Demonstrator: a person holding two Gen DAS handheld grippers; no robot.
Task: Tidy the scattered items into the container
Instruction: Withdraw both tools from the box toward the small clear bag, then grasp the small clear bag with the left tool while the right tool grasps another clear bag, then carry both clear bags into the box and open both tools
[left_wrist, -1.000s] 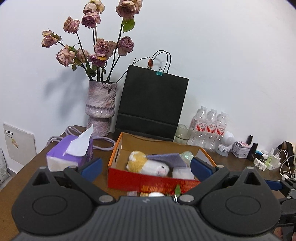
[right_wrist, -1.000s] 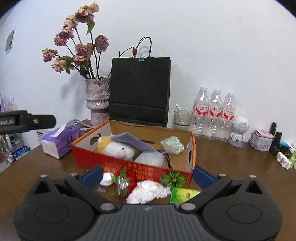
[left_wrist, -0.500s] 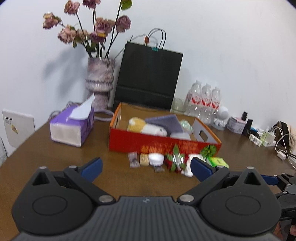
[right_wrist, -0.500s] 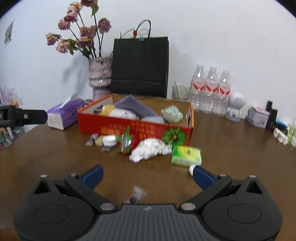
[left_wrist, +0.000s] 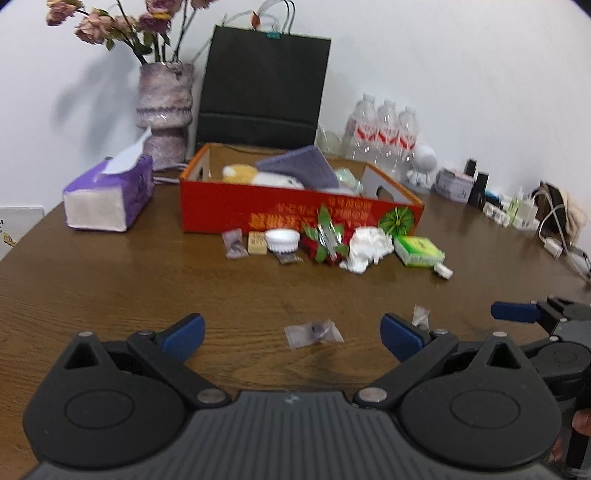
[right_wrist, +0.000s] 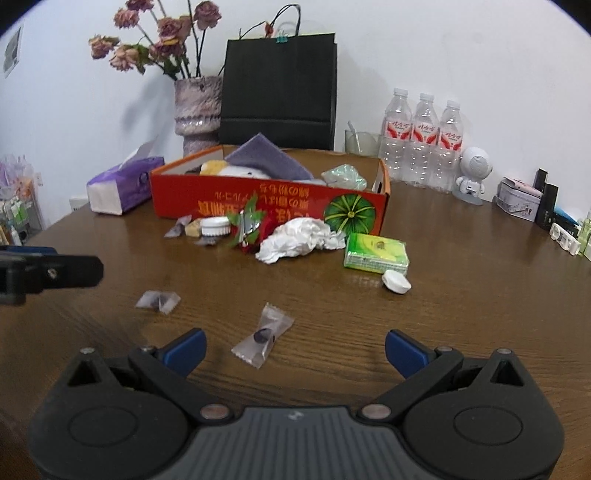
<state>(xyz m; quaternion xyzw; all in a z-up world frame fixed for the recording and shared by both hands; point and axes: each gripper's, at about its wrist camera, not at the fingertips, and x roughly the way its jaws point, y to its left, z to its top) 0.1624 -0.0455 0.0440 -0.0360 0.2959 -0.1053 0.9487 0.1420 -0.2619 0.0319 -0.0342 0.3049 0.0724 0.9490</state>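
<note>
A red cardboard box (left_wrist: 229, 208) (right_wrist: 177, 195) holds a plush toy (left_wrist: 242, 173) and a purple cloth (right_wrist: 266, 160). Scattered in front of it are a white cap (left_wrist: 281, 240), a red and green ornament (right_wrist: 249, 229), crumpled white tissue (right_wrist: 295, 240), a green packet (right_wrist: 375, 253) and a small white lid (right_wrist: 397, 282). Two clear candy wrappers lie near me (right_wrist: 262, 336) (right_wrist: 159, 301). My left gripper (left_wrist: 291, 334) is open above one wrapper (left_wrist: 314, 332). My right gripper (right_wrist: 293, 349) is open, the other wrapper between its fingers.
A purple tissue box (left_wrist: 110, 195) stands left of the red box. A vase of dried roses (right_wrist: 197, 110) and a black paper bag (right_wrist: 279, 85) stand behind it. Water bottles (right_wrist: 423, 140), a white figurine (right_wrist: 472, 173) and small tins and chargers fill the right side.
Both grippers have pulled back from the box and tilted down toward the table. The scattered items and two near wrappers have come into view.
</note>
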